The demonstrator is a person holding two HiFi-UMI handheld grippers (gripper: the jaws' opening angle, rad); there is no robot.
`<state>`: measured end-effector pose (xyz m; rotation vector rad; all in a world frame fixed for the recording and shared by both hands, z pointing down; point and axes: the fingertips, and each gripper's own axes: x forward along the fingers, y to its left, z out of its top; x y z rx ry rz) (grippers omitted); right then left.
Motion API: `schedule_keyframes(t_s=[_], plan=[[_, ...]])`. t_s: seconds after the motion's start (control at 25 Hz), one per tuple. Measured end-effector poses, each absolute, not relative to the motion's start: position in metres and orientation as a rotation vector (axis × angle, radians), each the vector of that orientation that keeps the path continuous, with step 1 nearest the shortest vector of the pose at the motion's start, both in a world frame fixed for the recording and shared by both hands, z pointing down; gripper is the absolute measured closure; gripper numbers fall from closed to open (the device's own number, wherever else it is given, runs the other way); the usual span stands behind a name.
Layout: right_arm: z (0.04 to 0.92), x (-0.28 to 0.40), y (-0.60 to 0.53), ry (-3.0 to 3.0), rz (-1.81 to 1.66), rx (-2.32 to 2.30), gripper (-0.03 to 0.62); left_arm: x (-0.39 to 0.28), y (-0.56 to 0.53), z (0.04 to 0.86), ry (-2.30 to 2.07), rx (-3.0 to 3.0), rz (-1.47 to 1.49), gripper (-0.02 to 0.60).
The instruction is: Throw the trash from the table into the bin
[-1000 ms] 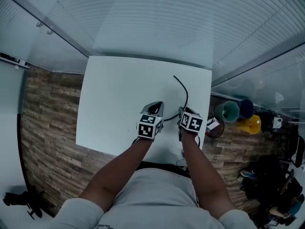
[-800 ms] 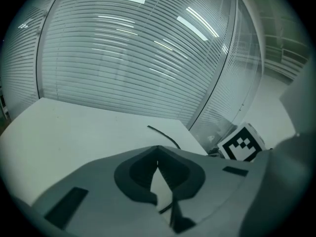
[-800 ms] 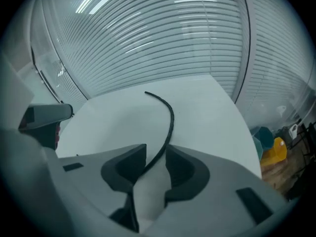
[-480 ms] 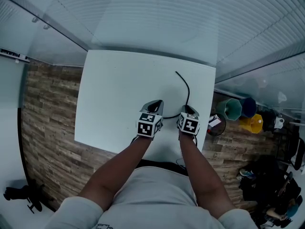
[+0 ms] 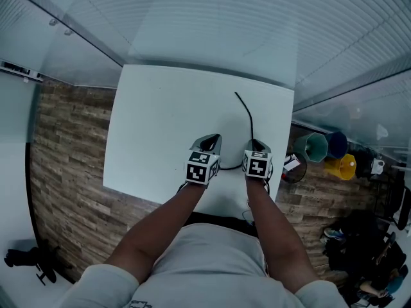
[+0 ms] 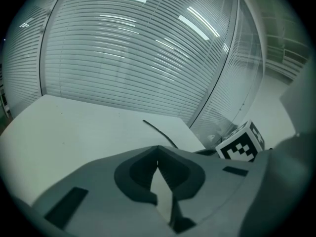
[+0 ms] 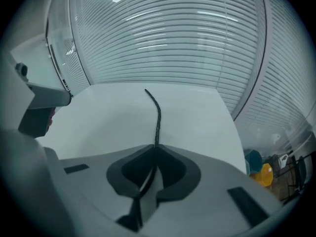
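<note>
Both bare forearms reach forward side by side over the near edge of the table [image 5: 148, 127], the left forearm [image 5: 154, 236] angled inward and the right forearm [image 5: 273, 230] nearly straight. The left gripper [image 5: 210, 138] points forward and down, jaws together at the tips with nothing between them. The right gripper [image 5: 255, 144], near the table's right edge, tilts more steeply; its jaws have just been closing and now pinch the near end of a thin black cord [image 7: 157, 115].

Thin black curved cord [image 5: 248, 114] on white table [image 5: 160, 120], near end clamped.
</note>
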<state>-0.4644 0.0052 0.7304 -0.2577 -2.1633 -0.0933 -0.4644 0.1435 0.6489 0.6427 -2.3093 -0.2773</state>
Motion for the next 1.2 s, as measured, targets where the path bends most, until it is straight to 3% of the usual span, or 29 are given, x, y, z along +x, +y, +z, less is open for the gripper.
schedule_keyframes(t_s=[0.52, 1.2], plan=[[0.663, -0.462, 0.041, -2.301, -0.065, -0.318, 0.565, -0.448, 0.162, 0.614, -2.373, 0.662, -0.276, 0.575], [0.510, -0.428, 0.085, -2.584, -0.133, -0.356, 0.565, -0.417, 0.186, 0.514, -2.515, 0.779, -0.284, 0.575]])
